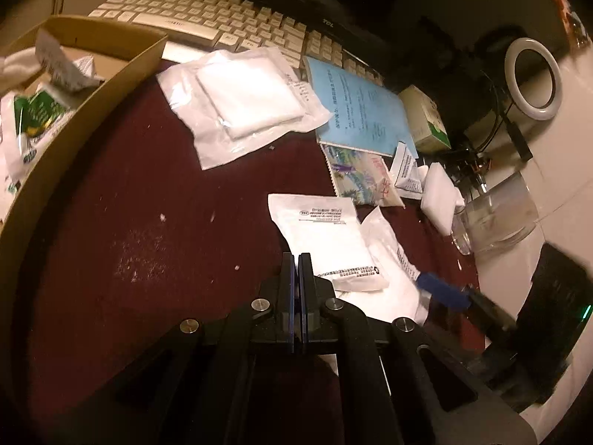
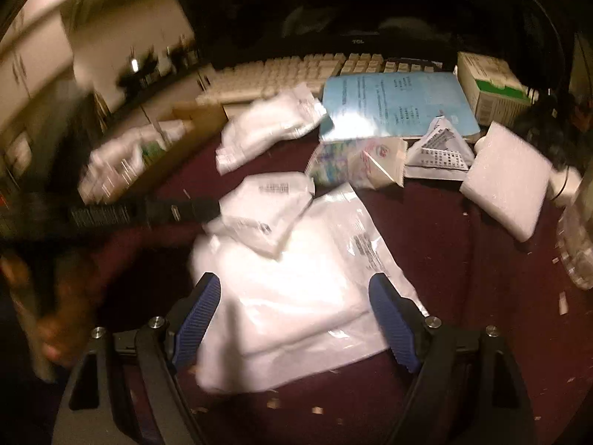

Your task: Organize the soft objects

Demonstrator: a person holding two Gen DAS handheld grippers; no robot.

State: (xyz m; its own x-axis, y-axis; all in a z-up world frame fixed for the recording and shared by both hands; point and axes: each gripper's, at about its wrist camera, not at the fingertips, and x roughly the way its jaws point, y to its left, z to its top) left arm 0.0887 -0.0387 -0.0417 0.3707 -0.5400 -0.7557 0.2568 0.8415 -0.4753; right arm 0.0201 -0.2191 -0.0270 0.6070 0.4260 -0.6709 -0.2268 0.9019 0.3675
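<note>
left gripper [image 1: 296, 259] pinched empty; right gripper [image 2: 296, 296] wide over white pouch [image 2: 292, 296] (maroon mat [image 1: 148, 222])

Motion blur smears the cardboard box [image 2: 178, 148] and the person's hand [image 2: 55, 319] at left.

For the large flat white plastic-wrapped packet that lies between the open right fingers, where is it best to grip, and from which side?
Probably the near edge of the large flat white plastic-wrapped packet, approached low from the near side. It lies flat on the dark red mat, and a smaller white packet overlaps its far end, so only the near flat edge seems free.
</note>
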